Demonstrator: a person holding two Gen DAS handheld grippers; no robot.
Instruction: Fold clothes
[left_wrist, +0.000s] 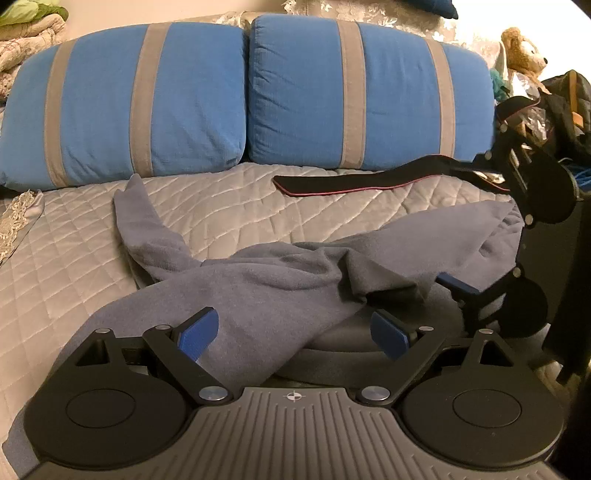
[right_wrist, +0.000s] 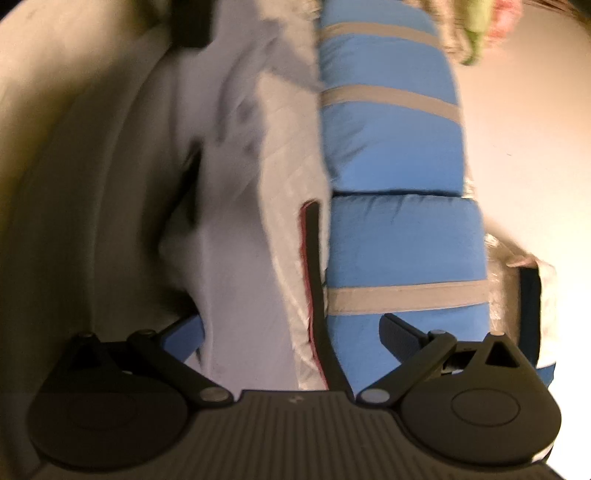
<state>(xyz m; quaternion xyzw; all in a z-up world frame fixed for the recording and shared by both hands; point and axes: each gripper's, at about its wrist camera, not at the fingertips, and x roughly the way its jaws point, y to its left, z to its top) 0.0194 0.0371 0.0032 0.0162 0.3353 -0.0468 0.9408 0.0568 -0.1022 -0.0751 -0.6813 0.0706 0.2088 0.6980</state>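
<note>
Behind the grey garment, black strap, blue pillows, teddy bear

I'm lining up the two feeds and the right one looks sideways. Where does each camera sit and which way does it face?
Left wrist: on the left gripper, facing the grey garment and blue pillows; the right gripper shows at the right edge.
Right wrist: on the right gripper, rolled sideways, blurred.
Shared: garment, pillows, black strap.
</note>
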